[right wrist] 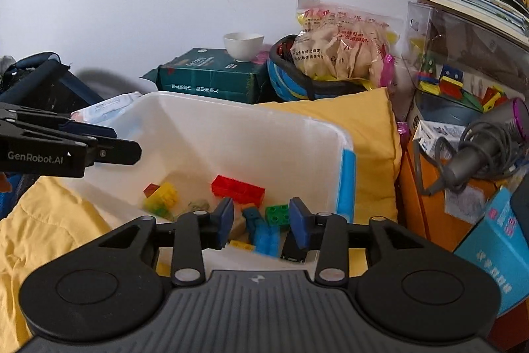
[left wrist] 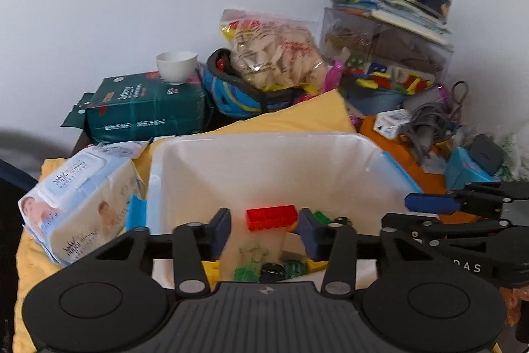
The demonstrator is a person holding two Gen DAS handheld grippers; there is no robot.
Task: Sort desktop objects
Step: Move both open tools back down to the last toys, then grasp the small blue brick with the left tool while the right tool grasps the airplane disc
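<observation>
- Hard, glossy plastic makes up the toy bricks in the white bin; I judge them light, stiff and a little slippery, so the flat side faces offer the surest hold, not the studded tops.
- The red brick lies on the bin floor just beyond the right gripper, slightly left of its gap; its long body suits a pinch across the narrow width.
- The green brick sits between that gripper's fingers in the view, and the blue bricks lie below the gap; neither is touched.
- The yellow brick cluster rests further left, beyond the left finger.
- The right gripper stands partly open with nothing held.
- The left gripper is also parted, roughly half open and empty; the same red brick shows just beyond its gap, above the bin floor's small green and dark pieces.
- Those small pieces look fiddly and may skid on the smooth floor.
- The bin rests on a soft yellow quilt, so pressing down hard could tip it.
- The white cup on the green pack, far beyond the fingers, looks fragile.
</observation>
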